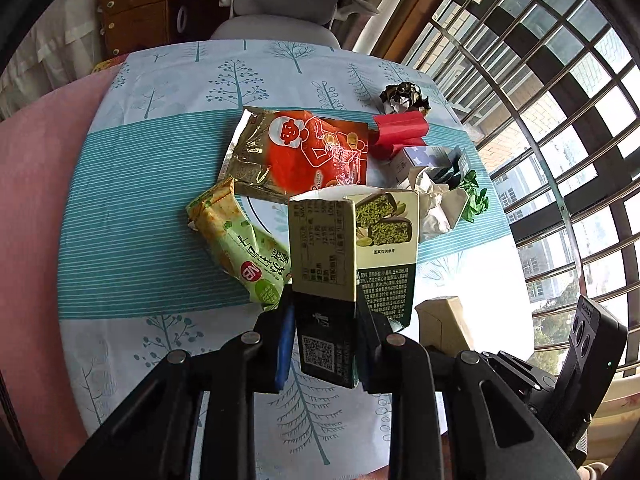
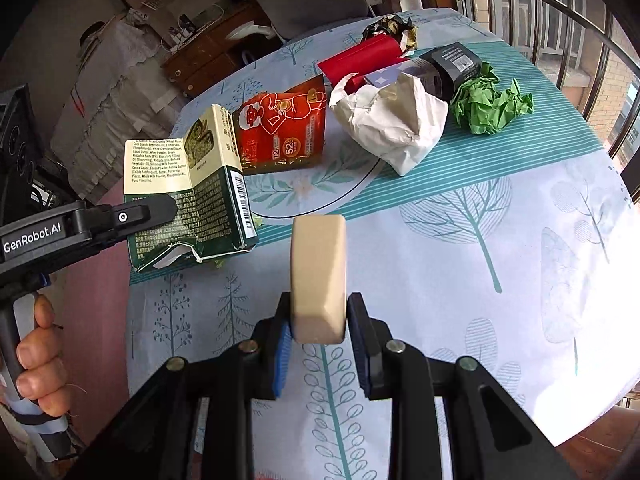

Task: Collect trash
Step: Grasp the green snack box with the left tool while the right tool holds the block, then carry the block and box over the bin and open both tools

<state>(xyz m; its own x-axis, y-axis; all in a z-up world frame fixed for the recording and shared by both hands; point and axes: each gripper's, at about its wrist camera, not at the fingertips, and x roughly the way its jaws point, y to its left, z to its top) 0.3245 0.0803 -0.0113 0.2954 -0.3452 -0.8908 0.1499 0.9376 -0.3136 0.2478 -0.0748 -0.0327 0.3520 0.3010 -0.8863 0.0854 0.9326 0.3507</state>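
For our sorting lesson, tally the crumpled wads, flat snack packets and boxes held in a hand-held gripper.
Crumpled wads: 3 (white wad, green wad, dark wad)
Flat snack packets: 2 (orange-red pouch, green packet)
Held boxes: 2 (green box in left hand-held gripper, beige box in right hand-held gripper)
Total: 7

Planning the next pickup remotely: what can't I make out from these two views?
- Trash bin: in neither view.
- Green snack wrapper: in the right wrist view, hidden behind the green carton.
- Grey box: both views, mostly covered by the red paper and white crumpled paper.
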